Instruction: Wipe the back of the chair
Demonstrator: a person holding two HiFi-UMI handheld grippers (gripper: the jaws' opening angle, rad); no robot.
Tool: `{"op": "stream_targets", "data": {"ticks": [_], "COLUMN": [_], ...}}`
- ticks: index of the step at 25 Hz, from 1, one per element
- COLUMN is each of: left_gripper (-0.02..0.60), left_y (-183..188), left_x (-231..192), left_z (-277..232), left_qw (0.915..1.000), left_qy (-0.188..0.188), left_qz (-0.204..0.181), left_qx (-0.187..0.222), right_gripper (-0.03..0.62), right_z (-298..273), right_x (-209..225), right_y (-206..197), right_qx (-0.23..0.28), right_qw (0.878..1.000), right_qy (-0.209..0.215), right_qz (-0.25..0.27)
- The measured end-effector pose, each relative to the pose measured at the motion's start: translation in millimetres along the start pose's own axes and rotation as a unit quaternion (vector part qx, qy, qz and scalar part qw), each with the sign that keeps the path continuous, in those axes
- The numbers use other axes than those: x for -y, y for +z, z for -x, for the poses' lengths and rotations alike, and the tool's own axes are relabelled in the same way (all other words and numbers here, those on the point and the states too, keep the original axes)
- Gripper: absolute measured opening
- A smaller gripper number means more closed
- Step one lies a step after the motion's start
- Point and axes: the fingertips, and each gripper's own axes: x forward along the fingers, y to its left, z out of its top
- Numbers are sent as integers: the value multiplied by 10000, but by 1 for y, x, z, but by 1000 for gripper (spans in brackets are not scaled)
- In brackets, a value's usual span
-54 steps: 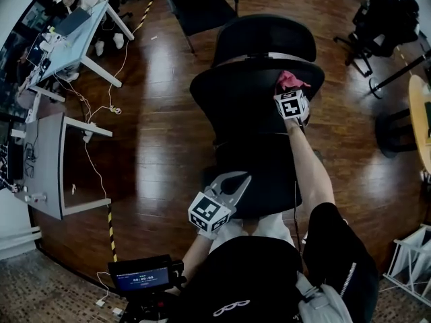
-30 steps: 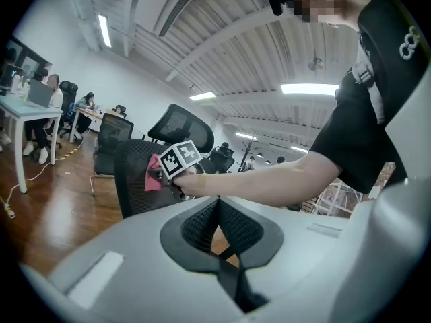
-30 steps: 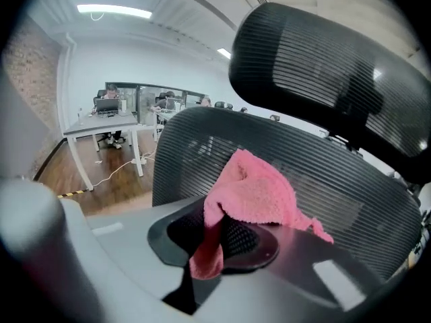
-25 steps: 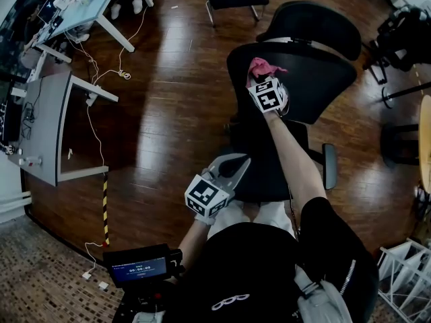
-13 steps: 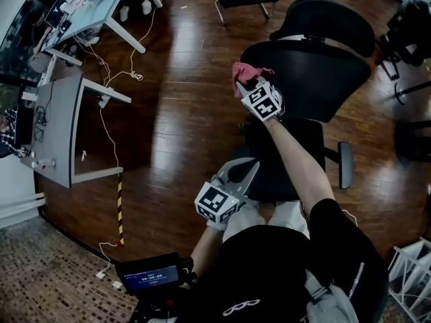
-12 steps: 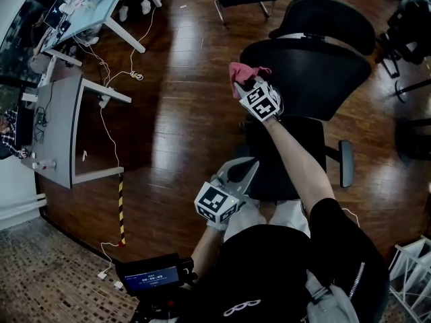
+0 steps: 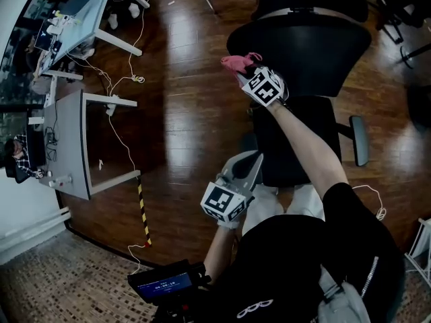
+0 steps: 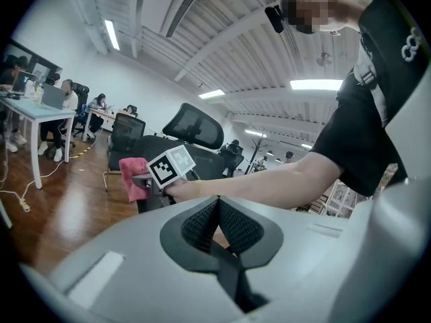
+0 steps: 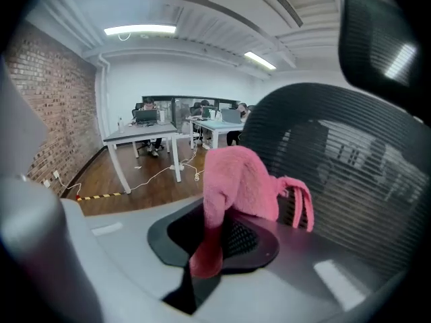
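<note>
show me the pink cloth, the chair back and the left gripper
pink cloth [image 9: 232,177], right gripper view, its bunched middle
chair back [image 7: 316,56], head view, bare mesh
left gripper [image 7: 253,157], head view, between its fingertips

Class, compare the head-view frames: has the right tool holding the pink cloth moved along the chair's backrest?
Yes. The right tool with the pink cloth has travelled leftward across the backrest, from its right side to its left edge.

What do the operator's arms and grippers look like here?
Both the left gripper and right gripper are light grey shells with black textured pads, each carrying a white cube with black square markers. The person wears a black short-sleeved top.
</note>
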Motion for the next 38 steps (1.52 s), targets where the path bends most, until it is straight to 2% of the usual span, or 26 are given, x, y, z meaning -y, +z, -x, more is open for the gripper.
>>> {"op": "stream_targets", "data": {"ticks": [13,38], "left_gripper": [-9,-9], "left_y": [-1,-21], "left_x": [32,109], "left_z": [-56,-169], "left_qw": [9993,9910], "left_qy": [-318,-1164], "left_qz": [-78,-208], "left_qx": [-194,-624], "right_gripper": [41,41], "right_z": [48,187], "right_x": [70,223], "right_y": [-40,-166], "right_qx": [200,41], "right_qw": [9976,9812], "right_qy": [-260,-1384], "right_qz": [-605,-1342]}}
